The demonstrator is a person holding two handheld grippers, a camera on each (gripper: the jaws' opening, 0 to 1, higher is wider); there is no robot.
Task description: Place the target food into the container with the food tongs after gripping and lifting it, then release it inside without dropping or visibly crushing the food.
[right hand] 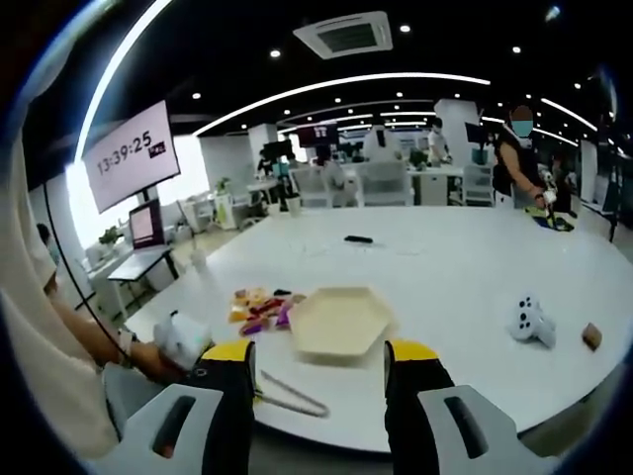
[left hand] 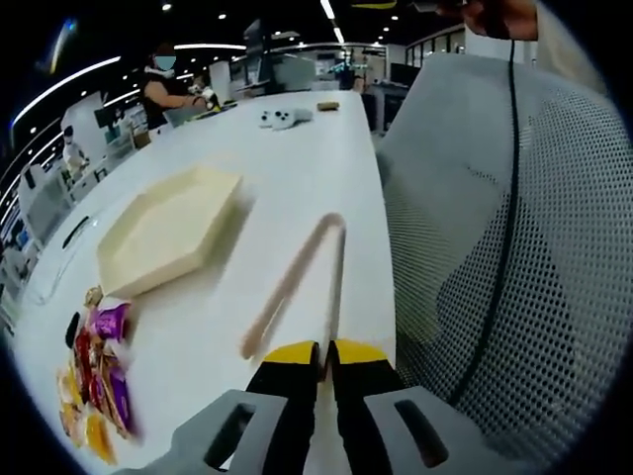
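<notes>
White office table (left hand: 326,158), hexagonal tray (left hand: 168,230), snack packets (left hand: 99,366), mesh chair (left hand: 514,247), left tongs (left hand: 324,352) closed, right tongs (right hand: 321,354) open.

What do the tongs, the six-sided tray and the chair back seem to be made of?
The tongs look like pale wood or bamboo: matte beige, no shine. The tray seems to be cream plastic or coated board, smooth and evenly coloured; I cannot tell which. The chair back is grey woven mesh, with small regular holes showing. The table looks like smooth white laminate.
</notes>
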